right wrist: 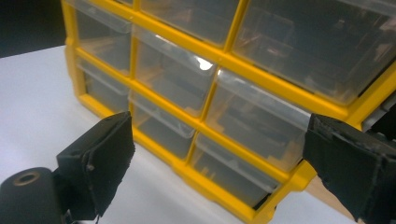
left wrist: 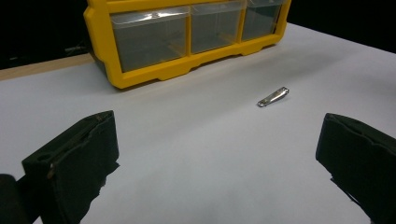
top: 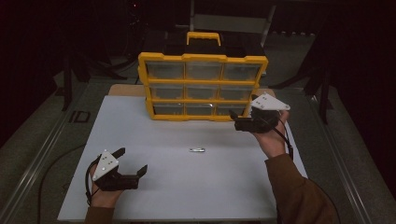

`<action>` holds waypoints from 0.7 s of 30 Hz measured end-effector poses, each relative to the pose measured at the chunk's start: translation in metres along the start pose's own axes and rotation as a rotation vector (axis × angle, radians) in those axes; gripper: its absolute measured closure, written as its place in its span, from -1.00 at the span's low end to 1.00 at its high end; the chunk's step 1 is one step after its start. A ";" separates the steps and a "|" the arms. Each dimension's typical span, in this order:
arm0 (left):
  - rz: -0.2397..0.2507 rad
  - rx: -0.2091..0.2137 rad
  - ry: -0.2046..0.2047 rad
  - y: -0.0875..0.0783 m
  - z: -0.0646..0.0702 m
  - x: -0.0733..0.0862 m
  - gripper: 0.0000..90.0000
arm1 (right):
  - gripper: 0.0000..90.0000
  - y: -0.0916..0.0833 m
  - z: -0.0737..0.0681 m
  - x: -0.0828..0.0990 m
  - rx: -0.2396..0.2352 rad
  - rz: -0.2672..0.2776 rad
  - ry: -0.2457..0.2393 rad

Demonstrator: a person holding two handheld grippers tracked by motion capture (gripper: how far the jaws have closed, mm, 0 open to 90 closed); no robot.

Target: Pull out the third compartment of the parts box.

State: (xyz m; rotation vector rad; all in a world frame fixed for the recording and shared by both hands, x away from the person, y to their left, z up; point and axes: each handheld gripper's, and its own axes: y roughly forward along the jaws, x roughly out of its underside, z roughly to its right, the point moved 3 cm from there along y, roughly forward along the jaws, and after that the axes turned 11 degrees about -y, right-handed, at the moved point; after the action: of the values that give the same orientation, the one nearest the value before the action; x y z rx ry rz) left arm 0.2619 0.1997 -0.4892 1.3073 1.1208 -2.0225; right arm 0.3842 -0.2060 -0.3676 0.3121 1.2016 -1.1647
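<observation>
A small metal nail clipper lies flat on the white board, near its middle. In the left gripper view the clipper is ahead and a little right of my jaws. My left gripper rests low at the front left, open and empty, its jaws wide apart. A yellow organizer with clear drawers stands upright at the back. My right gripper is open and empty beside its lower right corner. In the right gripper view the drawer fronts are close ahead of the gripper.
The organizer has a yellow handle on top and all its drawers appear closed. A wooden edge shows behind the board. A metal rail runs along the left side, and the surroundings are dark.
</observation>
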 end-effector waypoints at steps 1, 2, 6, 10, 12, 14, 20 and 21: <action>0.000 0.000 0.000 0.000 0.000 0.000 -1.00 | -0.81 0.000 0.000 0.000 0.000 0.000 0.000; 0.001 0.000 -0.002 0.000 0.000 0.000 -1.00 | -0.81 0.007 0.004 -0.004 0.015 0.007 -0.006; 0.000 0.001 -0.001 0.000 0.000 0.000 -1.00 | -0.81 0.012 0.009 -0.008 0.027 0.028 -0.016; -0.003 0.001 0.002 0.001 0.000 0.000 -1.00 | -0.81 0.017 0.013 -0.009 0.031 0.022 -0.018; -0.002 0.001 0.002 0.001 0.000 0.000 -1.00 | -0.81 0.020 0.015 -0.010 0.036 0.020 -0.013; 0.000 0.001 0.001 0.000 0.000 0.000 -1.00 | -0.81 0.021 0.016 -0.010 0.038 0.021 -0.015; -0.003 0.002 0.001 0.001 0.000 0.000 -1.00 | -0.81 0.029 0.025 -0.013 0.056 0.012 -0.017; -0.003 0.001 0.000 0.001 0.000 0.001 -1.00 | -0.81 0.031 0.026 -0.013 0.058 0.010 -0.019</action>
State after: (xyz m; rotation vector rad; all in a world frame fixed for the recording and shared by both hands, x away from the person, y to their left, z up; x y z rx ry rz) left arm 0.2621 0.1992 -0.4899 1.3074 1.1227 -2.0259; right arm 0.4254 -0.2048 -0.3576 0.3501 1.1503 -1.1933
